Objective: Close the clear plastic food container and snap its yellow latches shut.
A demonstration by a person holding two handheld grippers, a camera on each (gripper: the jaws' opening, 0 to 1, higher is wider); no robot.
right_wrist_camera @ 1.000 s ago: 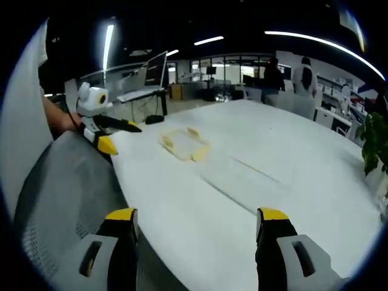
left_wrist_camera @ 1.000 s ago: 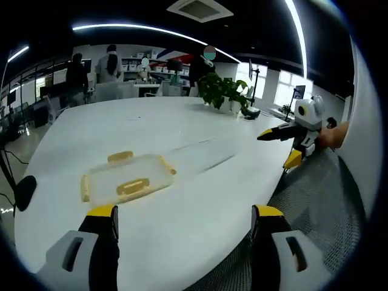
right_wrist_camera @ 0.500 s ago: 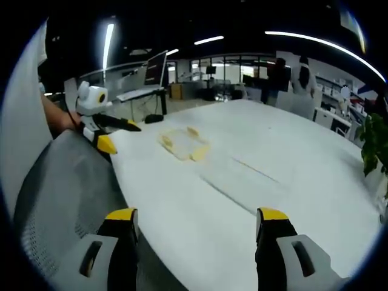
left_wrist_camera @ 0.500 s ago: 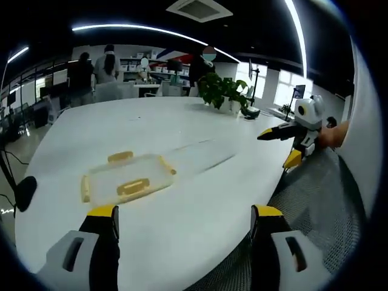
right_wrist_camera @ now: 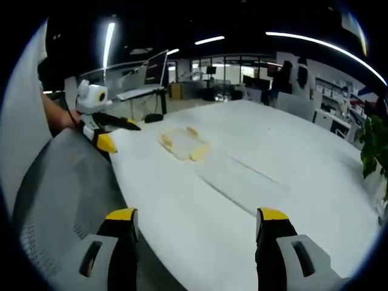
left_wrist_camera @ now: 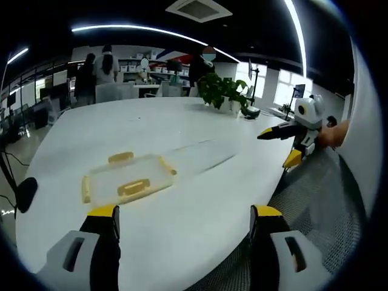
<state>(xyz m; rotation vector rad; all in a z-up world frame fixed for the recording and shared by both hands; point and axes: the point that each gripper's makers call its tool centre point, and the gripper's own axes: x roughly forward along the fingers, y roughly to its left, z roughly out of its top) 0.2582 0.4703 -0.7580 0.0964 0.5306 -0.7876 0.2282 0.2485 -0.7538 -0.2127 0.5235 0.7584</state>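
Note:
A clear plastic container (left_wrist_camera: 124,176) with yellow latches on its sides lies flat on the white table (left_wrist_camera: 151,121), ahead of my left gripper (left_wrist_camera: 185,213), whose jaws stand wide open with nothing between them. A fainter clear plastic piece (left_wrist_camera: 203,154) lies just right of it; I cannot tell whether it is the lid or the base. In the right gripper view the container (right_wrist_camera: 183,144) sits far ahead on the left, with the clear piece (right_wrist_camera: 242,179) nearer. My right gripper (right_wrist_camera: 197,215) is open and holds nothing. Each gripper appears in the other's view, hand-held off the table's edge: the right one (left_wrist_camera: 276,147), the left one (right_wrist_camera: 121,136).
A grey mesh chair back (left_wrist_camera: 321,200) (right_wrist_camera: 60,194) stands between the two grippers at the table's near edge. A potted plant (left_wrist_camera: 221,91) and small items sit at the far edge. A black object (left_wrist_camera: 24,193) hangs off the left side. People stand among desks beyond.
The people in the background have shifted a little. The container, the clear piece and both grippers stay where they were.

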